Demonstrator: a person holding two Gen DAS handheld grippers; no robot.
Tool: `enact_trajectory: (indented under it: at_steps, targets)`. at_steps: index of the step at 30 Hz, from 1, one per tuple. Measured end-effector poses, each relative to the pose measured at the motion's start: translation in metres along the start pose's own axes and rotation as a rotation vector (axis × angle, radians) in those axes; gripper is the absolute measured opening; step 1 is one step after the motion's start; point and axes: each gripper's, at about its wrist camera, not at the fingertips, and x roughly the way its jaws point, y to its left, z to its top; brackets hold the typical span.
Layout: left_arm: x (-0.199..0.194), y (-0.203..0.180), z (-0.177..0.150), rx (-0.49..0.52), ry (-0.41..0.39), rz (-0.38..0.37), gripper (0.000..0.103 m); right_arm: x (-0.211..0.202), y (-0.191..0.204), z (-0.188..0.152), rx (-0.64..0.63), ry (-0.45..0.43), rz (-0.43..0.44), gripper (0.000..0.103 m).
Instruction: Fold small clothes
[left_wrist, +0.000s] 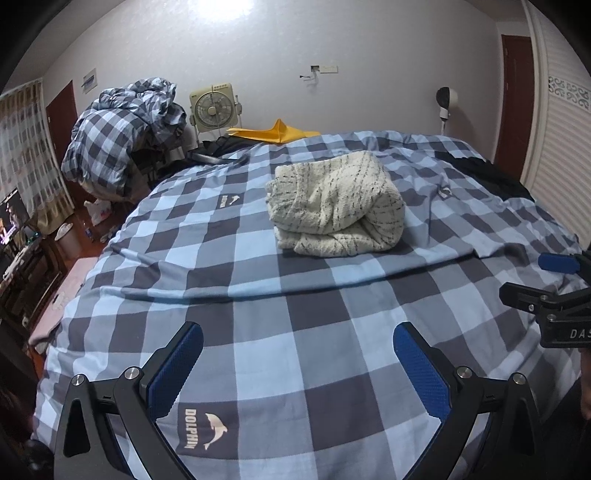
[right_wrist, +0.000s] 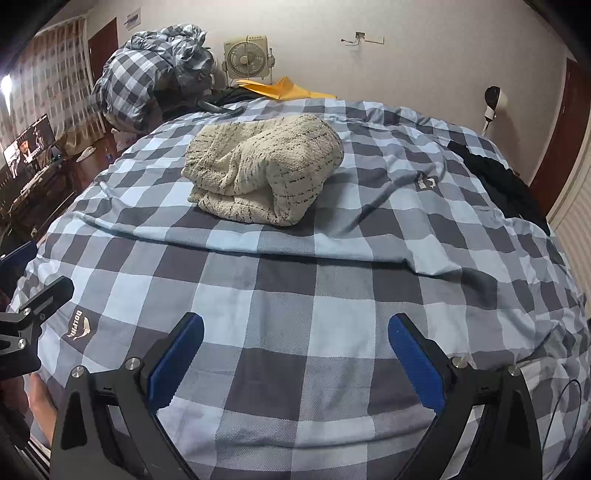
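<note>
Cream knit sits bundled mid-bed | left gripper, right gripper both spread wide, empty, well short | risk: thick loose layers slump if pinched unevenly.

Bedroom interior. Checked bed cover fills the centre; pale wall behind; box fan and heaped checked bedding upper left; curtain and lit screen far left; dark door upper right.
</note>
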Motion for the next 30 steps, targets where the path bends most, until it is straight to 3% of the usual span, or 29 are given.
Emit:
enact_trajectory:
  at_steps: [30]
  targets:
    - [0.0013,-0.0003,-0.0025,-0.003,0.005,-0.007,0.103,-0.0004,-0.0013,0.0,0.001,0.003,0.003,0.098]
